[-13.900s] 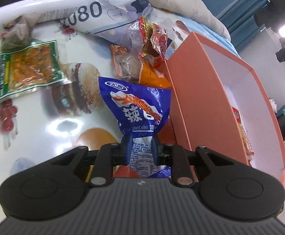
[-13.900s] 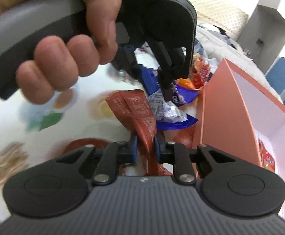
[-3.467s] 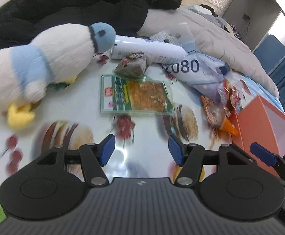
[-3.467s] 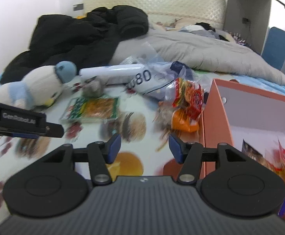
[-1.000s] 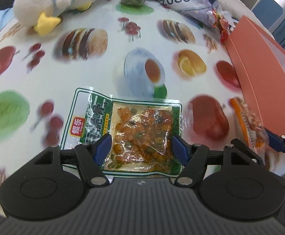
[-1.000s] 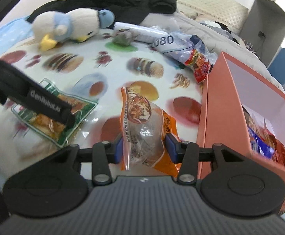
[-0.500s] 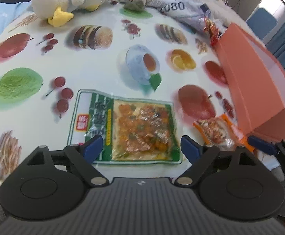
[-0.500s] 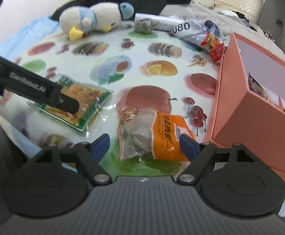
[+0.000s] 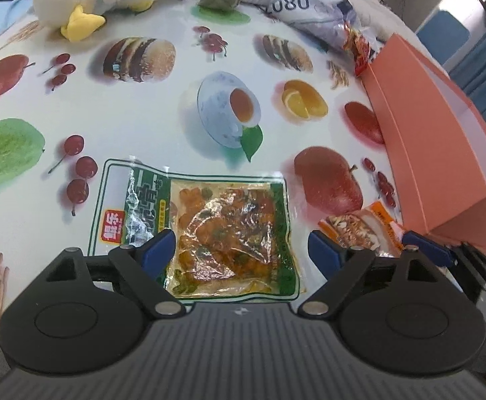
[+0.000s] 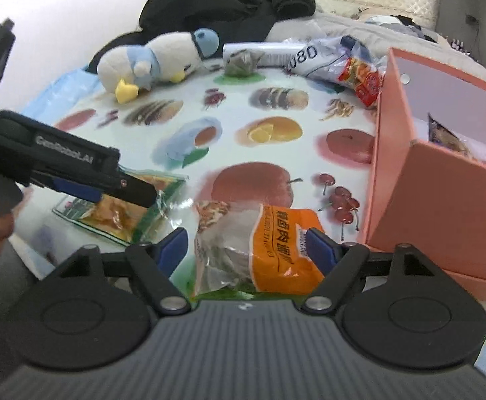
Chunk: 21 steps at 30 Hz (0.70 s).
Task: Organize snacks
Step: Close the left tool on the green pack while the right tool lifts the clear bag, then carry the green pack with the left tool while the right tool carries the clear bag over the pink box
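While both tongs stand apart, the left tongs straddle a green packet and the right tongs an orange packet, beside the box.

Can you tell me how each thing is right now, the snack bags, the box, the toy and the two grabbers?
Green snack pack: flat on the table, not gripped.
Orange snack pack: flat beside the box, not gripped.
Pink box: open, snacks inside.
Red snack bag: lying against the box's far corner.
Plush duck: lying on its side.
Left gripper: open.
Right gripper: open.
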Motion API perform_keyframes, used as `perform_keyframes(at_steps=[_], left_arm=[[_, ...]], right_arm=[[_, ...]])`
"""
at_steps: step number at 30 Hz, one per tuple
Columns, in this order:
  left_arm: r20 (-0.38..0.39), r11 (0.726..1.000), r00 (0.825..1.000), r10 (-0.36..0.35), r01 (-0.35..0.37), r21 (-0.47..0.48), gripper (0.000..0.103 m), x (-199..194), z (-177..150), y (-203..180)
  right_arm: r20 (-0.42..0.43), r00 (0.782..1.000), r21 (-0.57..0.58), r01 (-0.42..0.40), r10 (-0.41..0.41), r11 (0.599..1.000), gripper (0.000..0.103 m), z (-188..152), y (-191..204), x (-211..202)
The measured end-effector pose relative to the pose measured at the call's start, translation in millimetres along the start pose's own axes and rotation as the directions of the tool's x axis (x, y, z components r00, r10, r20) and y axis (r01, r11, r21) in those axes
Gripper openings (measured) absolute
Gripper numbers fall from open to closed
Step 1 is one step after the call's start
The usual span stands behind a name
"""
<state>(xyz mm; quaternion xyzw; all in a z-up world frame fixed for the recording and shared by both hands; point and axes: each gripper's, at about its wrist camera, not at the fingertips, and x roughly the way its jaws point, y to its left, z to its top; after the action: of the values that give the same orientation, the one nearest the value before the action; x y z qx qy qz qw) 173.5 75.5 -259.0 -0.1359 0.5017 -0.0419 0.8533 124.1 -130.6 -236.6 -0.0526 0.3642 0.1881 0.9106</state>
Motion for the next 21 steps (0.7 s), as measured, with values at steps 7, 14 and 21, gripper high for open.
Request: perform_keyframes(at_steps=[7,14,21], left_arm=[[-0.016,1.0,1.0,0.005,-0.005,-0.002,0.092,5,2,1],[-0.025,0.999,0.999,0.033,-0.032,0.033,0.093,9,2,-7],[-0.031,0.981,0.989,0.146,-0.141,0.136,0.092,18,-1,-29]], right_arm=[[-0.045,0.999,-0.058,0.024,-0.027,0.998,0.08,-10,5,21],[-0.034,0.999,-0.106,0.036,-0.04,0.994,0.059,-11,10,16],[-0.049,0.997,-0.057,0.063,-0.065,0.996,0.046,-8,1,7]])
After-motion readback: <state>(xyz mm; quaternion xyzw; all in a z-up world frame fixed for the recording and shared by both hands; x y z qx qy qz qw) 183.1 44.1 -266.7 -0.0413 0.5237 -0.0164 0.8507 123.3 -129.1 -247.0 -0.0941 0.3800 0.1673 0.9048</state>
